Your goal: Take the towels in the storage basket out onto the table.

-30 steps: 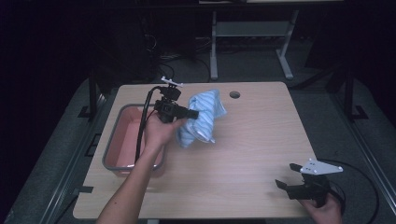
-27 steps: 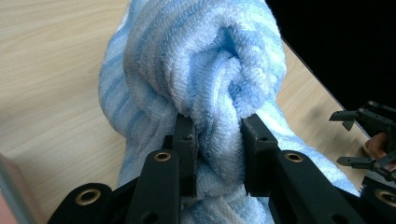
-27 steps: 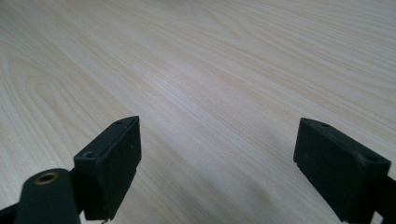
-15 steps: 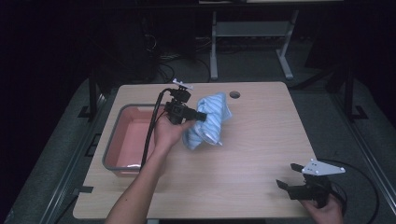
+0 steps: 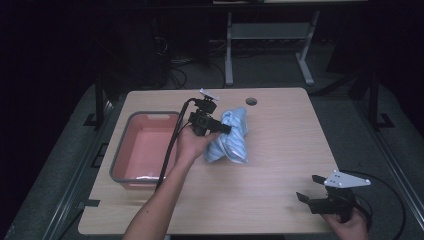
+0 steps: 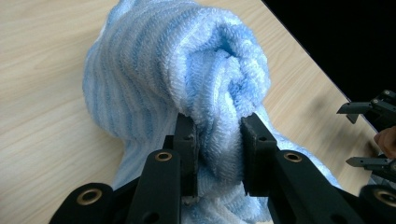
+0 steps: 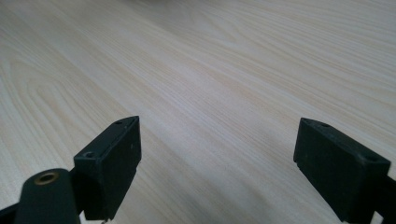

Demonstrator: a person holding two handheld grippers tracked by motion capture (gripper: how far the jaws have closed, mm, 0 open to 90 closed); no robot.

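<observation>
Pinched on a thick fold of the blue striped towel (image 6: pixel 187 79), the left gripper (image 6: pixel 217 140) keeps it bunched on the table (image 5: pixel 280 165) beside the pink tub (image 5: pixel 145 145) — probably for moving; the right gripper (image 7: pixel 215 163) waits wide apart.

Setting: lab or test room, dim. Landmark: pale wood-grain tabletop (image 5: pixel 280 150) with cable hole (image 5: pixel 251 101) near its far edge. Beyond it: grey metal desk frame (image 5: pixel 270 45), loose cables (image 5: pixel 185 60) on grey carpet.

No text, label or number can be read anywhere.
</observation>
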